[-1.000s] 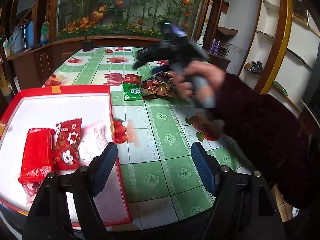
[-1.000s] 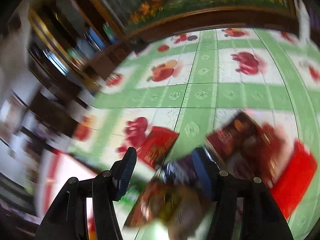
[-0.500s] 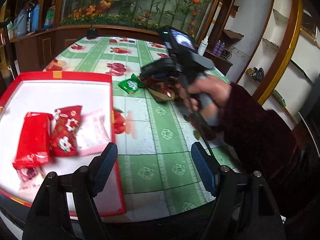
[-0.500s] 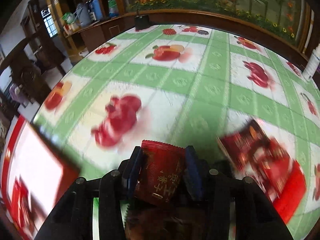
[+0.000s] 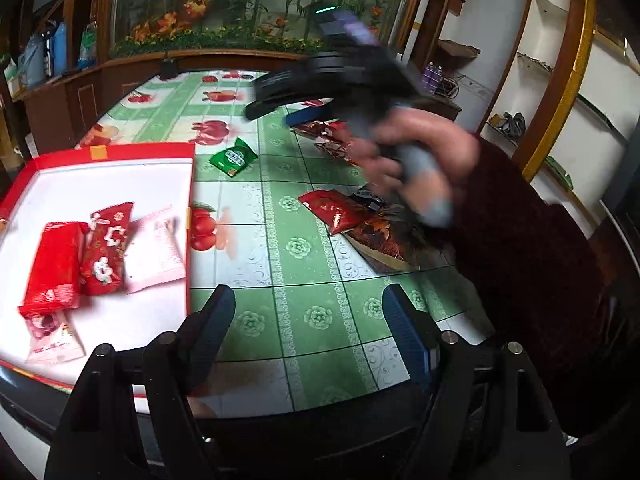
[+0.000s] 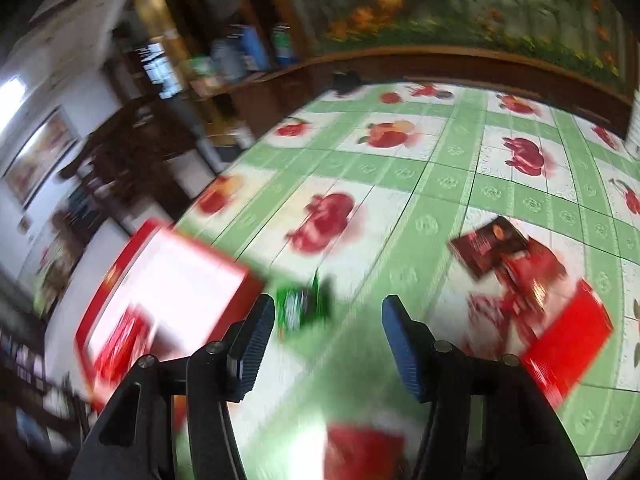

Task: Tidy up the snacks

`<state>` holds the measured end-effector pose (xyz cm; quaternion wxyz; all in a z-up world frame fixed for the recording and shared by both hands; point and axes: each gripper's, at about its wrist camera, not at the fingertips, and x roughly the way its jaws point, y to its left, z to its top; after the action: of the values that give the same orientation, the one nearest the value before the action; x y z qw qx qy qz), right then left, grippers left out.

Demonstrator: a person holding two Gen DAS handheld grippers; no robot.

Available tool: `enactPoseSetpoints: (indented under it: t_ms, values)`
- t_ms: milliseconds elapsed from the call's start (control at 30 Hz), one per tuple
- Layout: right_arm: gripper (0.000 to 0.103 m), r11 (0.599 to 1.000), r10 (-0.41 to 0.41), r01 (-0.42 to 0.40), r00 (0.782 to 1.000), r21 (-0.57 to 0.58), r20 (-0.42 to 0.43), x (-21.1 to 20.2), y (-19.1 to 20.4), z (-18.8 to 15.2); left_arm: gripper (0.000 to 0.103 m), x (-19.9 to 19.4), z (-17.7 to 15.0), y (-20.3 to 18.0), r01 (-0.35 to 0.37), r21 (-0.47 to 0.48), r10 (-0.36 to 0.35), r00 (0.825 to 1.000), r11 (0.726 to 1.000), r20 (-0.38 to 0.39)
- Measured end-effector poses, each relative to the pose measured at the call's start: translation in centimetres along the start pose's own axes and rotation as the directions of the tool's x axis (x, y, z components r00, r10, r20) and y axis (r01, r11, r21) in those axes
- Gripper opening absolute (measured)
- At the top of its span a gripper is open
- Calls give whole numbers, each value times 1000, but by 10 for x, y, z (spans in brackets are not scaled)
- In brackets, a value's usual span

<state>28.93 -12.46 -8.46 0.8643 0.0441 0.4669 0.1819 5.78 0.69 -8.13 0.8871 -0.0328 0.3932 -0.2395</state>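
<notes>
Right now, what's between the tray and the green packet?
Only bare tablecloth separates the tray from the green packet, in the left wrist view.

- The table (image 5: 304, 312) is covered by a green-and-white checked cloth printed with red fruit.
- A red-rimmed tray (image 5: 120, 151) with a white floor sits at its left end.
- A small green packet (image 5: 234, 157) lies on the cloth just right of the tray's far corner.
- A glossy red packet (image 5: 334, 210) lies near the middle, its edge against a dark maroon packet (image 5: 384, 246) beside it.
- More red and brown packets (image 5: 326, 136) lie in a loose cluster farther back.
- A small black object (image 5: 167, 69) stands at the far edge; too small to identify.
</notes>
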Motion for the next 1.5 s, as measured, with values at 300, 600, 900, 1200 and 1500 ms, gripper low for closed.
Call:
enactPoseSetpoints:
  t_ms: [300, 600, 900, 1200, 1500]
  values:
    - [20, 999, -35, 26, 979, -46, -201, 44, 14, -16, 76, -7, -5, 19, -23, -47, 23, 1000, 999, 3]
    - [52, 975, 222, -222, 975, 9, -30, -105, -74, -75, 76, 11, 4, 2, -17, -19, 16, 1000, 1000, -25]
    - [59, 955, 275, -257, 954, 146, -122, -82, -139, -102, 76, 46, 38, -59, -14, 79, 18, 999, 997, -43]
    - [58, 945, 323, -325, 923, 26, -211, -90, -112, -116, 76, 69, 27, -105, -30, 247, 46, 997, 968, -58]
    - [59, 934, 323, -293, 936, 202, -136, -87, -147, -113, 77, 63, 25, -73, -81, 260, 93, 995, 962, -33]
